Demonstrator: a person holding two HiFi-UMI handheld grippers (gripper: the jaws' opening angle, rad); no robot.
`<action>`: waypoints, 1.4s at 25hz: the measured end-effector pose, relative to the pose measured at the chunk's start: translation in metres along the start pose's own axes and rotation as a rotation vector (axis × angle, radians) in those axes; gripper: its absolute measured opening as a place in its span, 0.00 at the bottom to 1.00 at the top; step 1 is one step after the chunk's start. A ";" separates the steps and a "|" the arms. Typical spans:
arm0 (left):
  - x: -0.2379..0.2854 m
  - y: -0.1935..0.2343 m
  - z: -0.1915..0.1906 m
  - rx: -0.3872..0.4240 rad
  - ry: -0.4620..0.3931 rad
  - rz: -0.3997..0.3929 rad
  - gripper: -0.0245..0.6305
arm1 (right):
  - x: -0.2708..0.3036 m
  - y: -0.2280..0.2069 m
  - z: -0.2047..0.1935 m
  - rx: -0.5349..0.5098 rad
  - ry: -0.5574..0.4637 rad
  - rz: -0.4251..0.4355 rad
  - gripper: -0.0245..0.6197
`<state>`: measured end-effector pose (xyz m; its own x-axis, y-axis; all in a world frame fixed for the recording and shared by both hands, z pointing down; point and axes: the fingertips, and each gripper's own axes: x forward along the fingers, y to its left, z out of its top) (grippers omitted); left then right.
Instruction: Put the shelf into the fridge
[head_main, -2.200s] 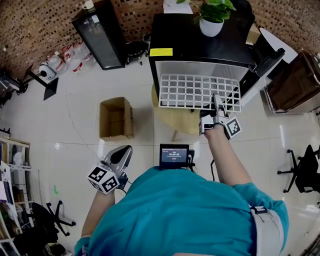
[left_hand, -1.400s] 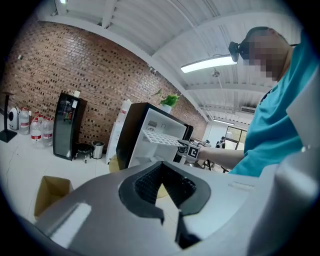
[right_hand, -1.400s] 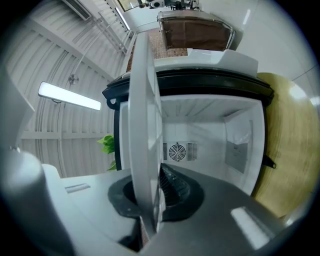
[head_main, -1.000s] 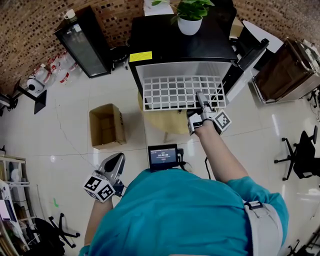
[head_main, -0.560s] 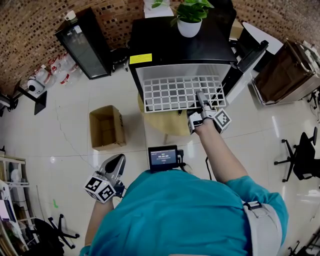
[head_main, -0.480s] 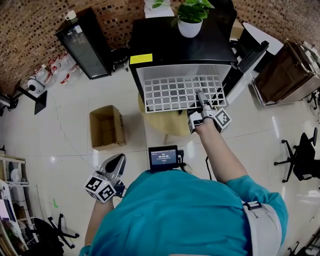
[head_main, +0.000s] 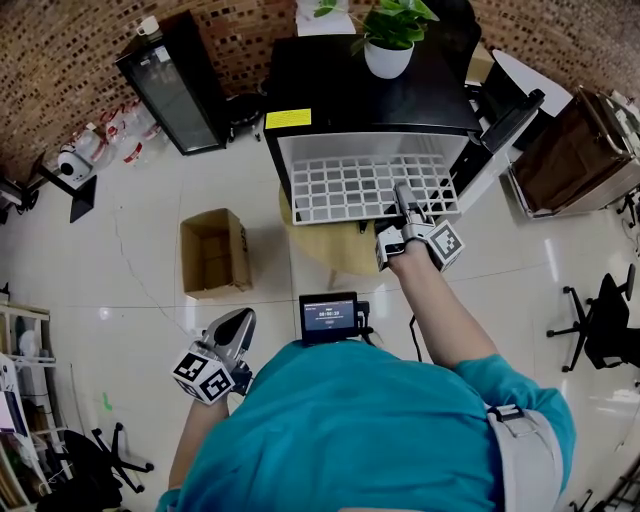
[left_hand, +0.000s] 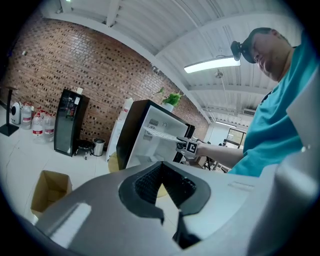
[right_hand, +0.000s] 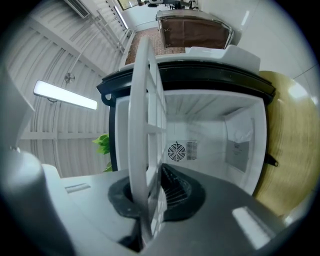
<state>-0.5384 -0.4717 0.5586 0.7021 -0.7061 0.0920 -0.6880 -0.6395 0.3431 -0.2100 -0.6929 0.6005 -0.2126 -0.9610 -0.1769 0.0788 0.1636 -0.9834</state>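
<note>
Shelf (head_main: 365, 187) sits slightly deeper in the open fridge (head_main: 370, 90) than 2 s ago; its front part projects out. Right gripper (head_main: 403, 198) clamped on its near edge. Left gripper (head_main: 243, 318) low at person's side, jaws together, empty.

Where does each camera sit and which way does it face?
Head view: on the person's head, facing steeply down at fridge and shelf; teal torso, left gripper, right gripper show.
Left gripper view: low at the person's left, facing the fridge past shut jaws; torso, right forearm show.
Right gripper view: at the fridge mouth, looking in along the clamped shelf; only its jaws show.
Shared: all three show fridge and shelf.
</note>
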 end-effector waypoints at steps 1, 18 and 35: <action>0.001 0.000 0.000 0.005 0.000 -0.005 0.04 | 0.000 0.003 -0.001 0.009 -0.004 0.000 0.07; 0.004 0.008 -0.006 -0.008 -0.001 -0.001 0.04 | 0.029 -0.004 0.005 0.011 -0.050 -0.004 0.07; -0.006 0.017 -0.006 -0.016 -0.008 0.045 0.04 | 0.077 -0.011 0.015 -0.014 -0.060 0.020 0.07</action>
<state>-0.5527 -0.4764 0.5695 0.6691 -0.7364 0.0997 -0.7157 -0.6025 0.3533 -0.2126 -0.7719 0.5979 -0.1524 -0.9691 -0.1938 0.0691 0.1852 -0.9803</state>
